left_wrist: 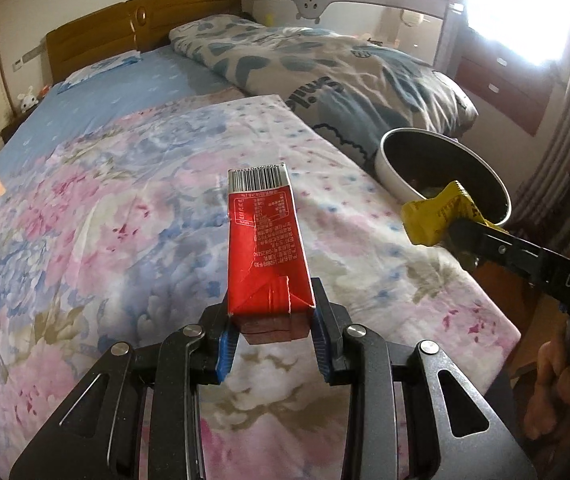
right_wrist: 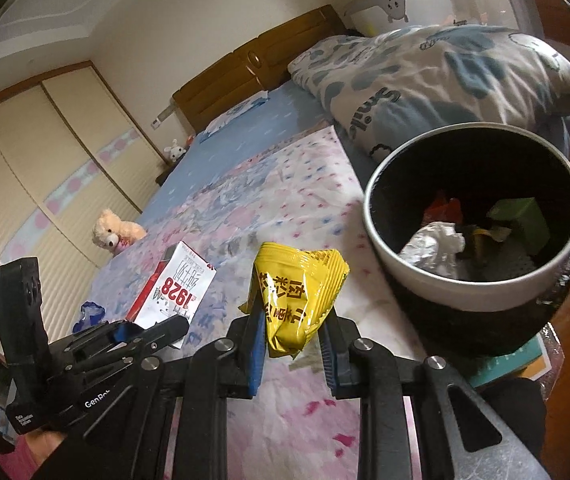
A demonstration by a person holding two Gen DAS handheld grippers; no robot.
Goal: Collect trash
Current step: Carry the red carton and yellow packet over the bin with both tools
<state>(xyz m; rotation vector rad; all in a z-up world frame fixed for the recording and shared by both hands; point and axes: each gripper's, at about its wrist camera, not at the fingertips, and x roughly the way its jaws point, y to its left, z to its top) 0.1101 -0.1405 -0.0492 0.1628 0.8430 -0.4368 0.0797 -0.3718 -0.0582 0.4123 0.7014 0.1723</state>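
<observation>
My left gripper [left_wrist: 271,320] is shut on a red and white milk carton [left_wrist: 263,240] and holds it above the floral sheet; it also shows in the right wrist view [right_wrist: 173,288]. My right gripper [right_wrist: 293,340] is shut on a crumpled yellow snack wrapper [right_wrist: 297,292], left of the trash bin [right_wrist: 473,280]. In the left wrist view the wrapper [left_wrist: 435,216] hangs at the bin's [left_wrist: 397,176] near rim. The bin holds crumpled foil [right_wrist: 433,248], a green box [right_wrist: 525,220] and red scraps.
A floral sheet [left_wrist: 105,220] covers the bed's near part. A rolled duvet [left_wrist: 325,68] lies behind the bin. A teddy bear [right_wrist: 115,234] sits at the bed's left edge. A blue crumpled scrap [right_wrist: 89,314] lies near the left gripper. Wardrobe doors stand far left.
</observation>
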